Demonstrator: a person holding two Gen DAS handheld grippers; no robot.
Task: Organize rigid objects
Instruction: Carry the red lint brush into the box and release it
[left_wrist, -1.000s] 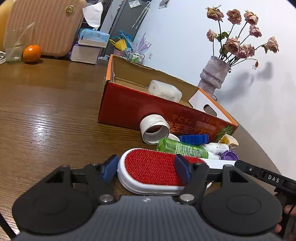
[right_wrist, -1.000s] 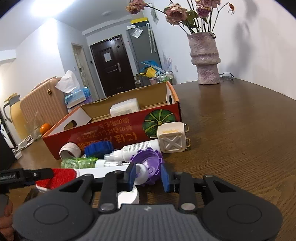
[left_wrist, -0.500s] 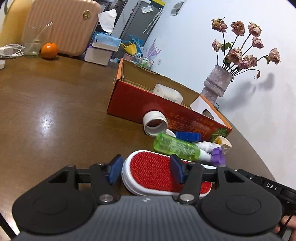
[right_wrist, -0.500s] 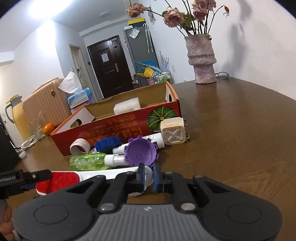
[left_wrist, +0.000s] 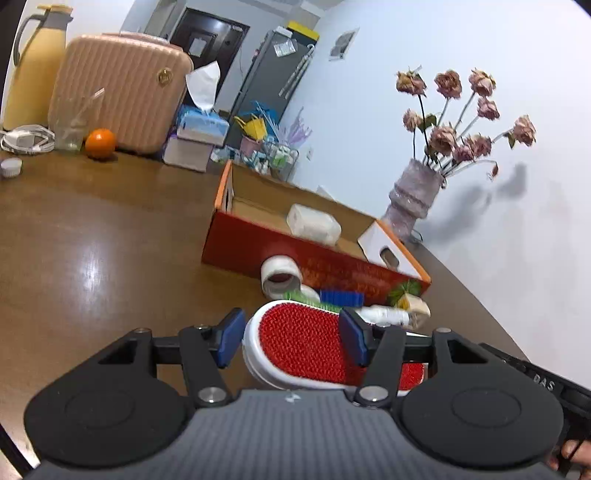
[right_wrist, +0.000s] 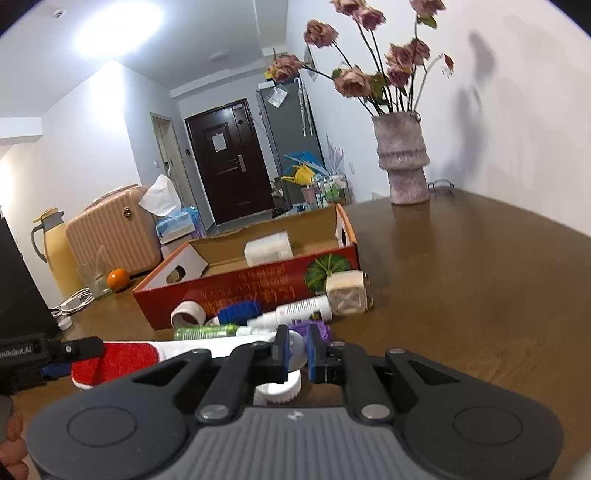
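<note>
Two grippers I run | left gripper (left_wrist: 291, 338): fingers apart around red lint brush (left_wrist: 299, 339) head | right gripper (right_wrist: 297, 350): fingers clamped on brush's white handle (right_wrist: 218, 345) | tabletop (right_wrist: 461, 288) beneath

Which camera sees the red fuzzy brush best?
The left wrist view. There the red brush fills the middle, its red bristly face plain between the left gripper's open fingers. In the right wrist view only its red end and white handle show, low at the left, partly behind the gripper.
</note>
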